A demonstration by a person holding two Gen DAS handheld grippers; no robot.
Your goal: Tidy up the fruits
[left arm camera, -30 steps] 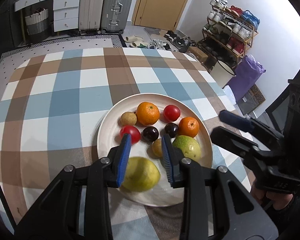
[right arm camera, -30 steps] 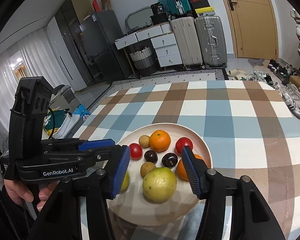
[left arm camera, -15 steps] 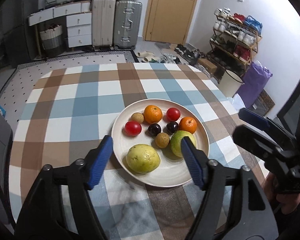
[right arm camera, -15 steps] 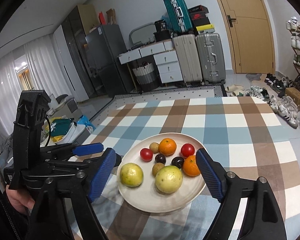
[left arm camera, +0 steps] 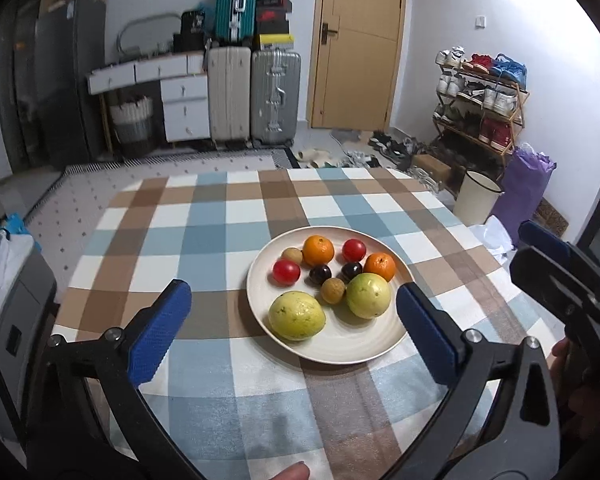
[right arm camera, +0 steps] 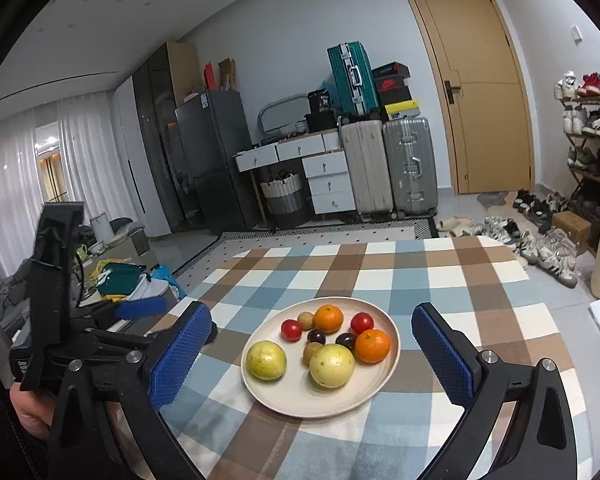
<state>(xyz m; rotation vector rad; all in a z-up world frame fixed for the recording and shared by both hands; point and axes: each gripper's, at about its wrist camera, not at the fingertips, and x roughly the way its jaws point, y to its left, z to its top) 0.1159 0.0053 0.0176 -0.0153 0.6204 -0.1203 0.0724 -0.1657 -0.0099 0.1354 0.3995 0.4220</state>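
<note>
A cream plate (left arm camera: pixel 340 350) sits on the checked table. It holds two yellow-green guavas (left arm camera: pixel 297 315) (left arm camera: pixel 368 295), two oranges (left arm camera: pixel 318 250), two red tomatoes (left arm camera: pixel 286 272), two dark plums (left arm camera: pixel 320 274) and two small brown fruits (left arm camera: pixel 333 290). My left gripper (left arm camera: pixel 292 291) hovers short of the plate's near side, its jaws opening wide with nothing between the pads. My right gripper (right arm camera: pixel 311 309) also hangs back from the plate (right arm camera: pixel 300 402), jaws opening and holding nothing. Each gripper shows at the edge of the other's view.
The blue, brown and white checked tablecloth (left arm camera: pixel 204 240) covers the whole table. Behind it stand suitcases (left arm camera: pixel 275 96), white drawers (left arm camera: pixel 184 108), a door (left arm camera: pixel 356 44) and a shoe rack (left arm camera: pixel 480 100). A white bin (left arm camera: pixel 478 198) stands off the table's right edge. A hand (right arm camera: pixel 28 412) grips the left tool.
Both grippers have drawn back from the plate and risen. Their jaws have spread from narrow to wide. The left jaws no longer flank the near guava. The fruits lie still.
</note>
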